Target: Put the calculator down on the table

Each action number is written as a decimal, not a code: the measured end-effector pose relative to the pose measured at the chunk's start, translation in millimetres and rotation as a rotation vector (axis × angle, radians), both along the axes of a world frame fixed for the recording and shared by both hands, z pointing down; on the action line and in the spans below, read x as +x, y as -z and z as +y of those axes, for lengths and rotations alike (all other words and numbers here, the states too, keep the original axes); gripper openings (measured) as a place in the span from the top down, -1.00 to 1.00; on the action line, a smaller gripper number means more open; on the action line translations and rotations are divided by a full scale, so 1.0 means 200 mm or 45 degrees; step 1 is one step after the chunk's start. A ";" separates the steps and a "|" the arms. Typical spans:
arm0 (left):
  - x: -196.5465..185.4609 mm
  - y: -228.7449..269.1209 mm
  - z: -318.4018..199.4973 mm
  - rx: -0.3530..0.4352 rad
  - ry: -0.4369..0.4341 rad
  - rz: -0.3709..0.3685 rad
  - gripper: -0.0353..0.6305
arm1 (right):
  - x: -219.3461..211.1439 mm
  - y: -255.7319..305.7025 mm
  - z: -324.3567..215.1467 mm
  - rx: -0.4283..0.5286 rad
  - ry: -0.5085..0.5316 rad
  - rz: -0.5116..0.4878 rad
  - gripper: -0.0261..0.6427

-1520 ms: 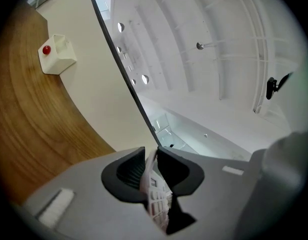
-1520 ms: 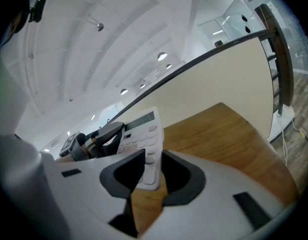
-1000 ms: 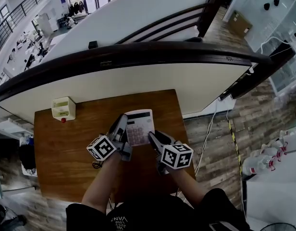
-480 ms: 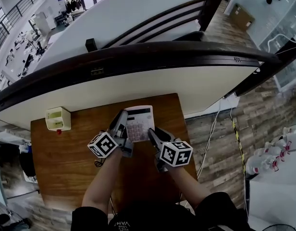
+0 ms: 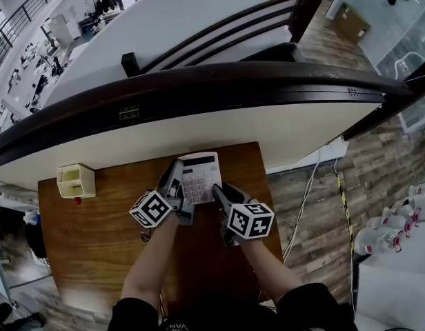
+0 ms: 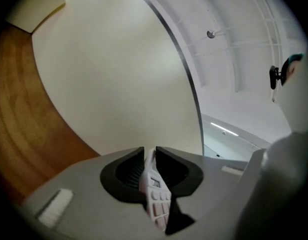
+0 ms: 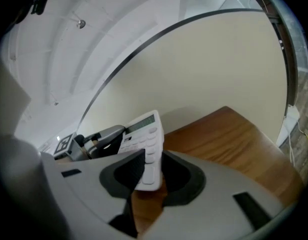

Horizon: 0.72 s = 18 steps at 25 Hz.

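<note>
A white calculator (image 5: 201, 175) with pinkish keys hangs tilted over the far part of the brown wooden table (image 5: 88, 247), close to the cream wall. My left gripper (image 5: 176, 178) is shut on its left edge; in the left gripper view the thin white edge (image 6: 154, 189) sits pinched between the dark jaws (image 6: 150, 156). My right gripper (image 5: 220, 194) grips the near right corner. In the right gripper view the calculator (image 7: 144, 139) stands between the jaws (image 7: 153, 171), with the left gripper (image 7: 101, 140) behind it. Whether the calculator touches the wood I cannot tell.
A small cream box (image 5: 75, 180) with a red button sits at the table's far left corner. A cream wall panel (image 5: 268, 133) with a dark curved rail (image 5: 219, 78) rises just behind the table. Right of the table lies plank floor (image 5: 316, 205) with a cable.
Both grippers have carried the calculator farther over the table toward the wall and lower. Their hold on it looks unchanged.
</note>
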State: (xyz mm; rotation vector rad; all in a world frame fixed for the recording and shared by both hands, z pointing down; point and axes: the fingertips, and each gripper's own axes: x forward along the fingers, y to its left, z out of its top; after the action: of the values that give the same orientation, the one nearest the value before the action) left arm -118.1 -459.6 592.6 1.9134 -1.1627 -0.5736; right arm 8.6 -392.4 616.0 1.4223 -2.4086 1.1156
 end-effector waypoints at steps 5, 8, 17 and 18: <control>-0.02 -0.10 -0.06 -0.043 0.037 -0.018 0.71 | -0.01 -0.08 -0.07 -0.014 0.024 0.006 0.58; -0.03 -0.12 -0.10 -0.071 0.052 -0.090 0.71 | -0.03 -0.12 -0.10 -0.025 0.027 -0.007 0.58; -0.04 -0.16 -0.15 -0.093 0.080 -0.294 0.71 | -0.07 -0.15 -0.15 -0.055 0.049 0.019 0.58; -0.04 -0.16 -0.16 -0.091 0.081 -0.335 0.71 | -0.07 -0.15 -0.15 -0.057 0.052 0.031 0.58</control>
State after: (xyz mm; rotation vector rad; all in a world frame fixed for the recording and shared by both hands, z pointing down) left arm -125.3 -490.7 625.5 1.9373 -1.3947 -0.3143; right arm -5.3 -421.6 646.2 1.3588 -2.3700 1.1288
